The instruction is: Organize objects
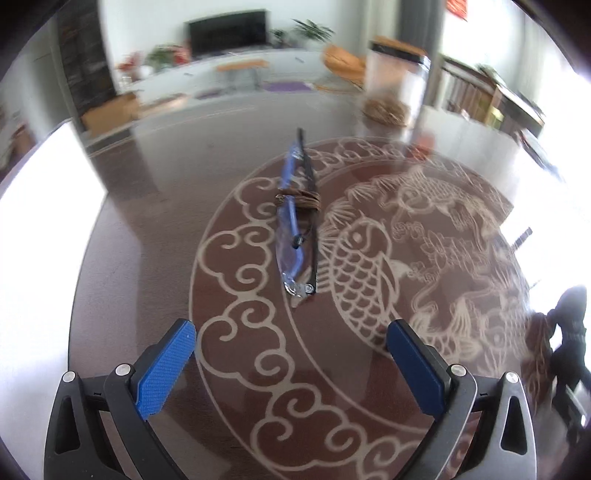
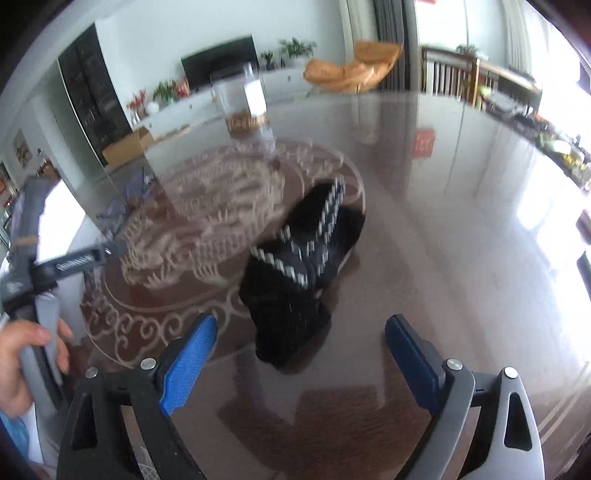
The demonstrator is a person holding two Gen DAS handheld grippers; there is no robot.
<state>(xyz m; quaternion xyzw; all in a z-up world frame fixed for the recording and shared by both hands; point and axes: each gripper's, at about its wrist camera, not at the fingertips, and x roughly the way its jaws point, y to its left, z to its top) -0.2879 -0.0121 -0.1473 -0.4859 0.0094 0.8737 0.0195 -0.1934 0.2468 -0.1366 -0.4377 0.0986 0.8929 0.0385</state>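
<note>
Left tool [image 1: 291, 343] wide open, empty, glasses [image 1: 297, 225] ahead on the surface [image 1: 166, 221]. Right tool [image 2: 301, 339] wide open, empty, black cloth [image 2: 299, 273] just ahead. Jar [image 2: 245, 103] far side; TV [image 1: 228, 32] behind.

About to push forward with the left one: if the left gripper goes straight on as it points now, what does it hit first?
Most likely the bundle of glasses lying on the table, directly ahead between the open fingers of the left gripper. Nothing lies before it. The clear jar stands farther back and to the right. Depth is hard to judge.
</note>
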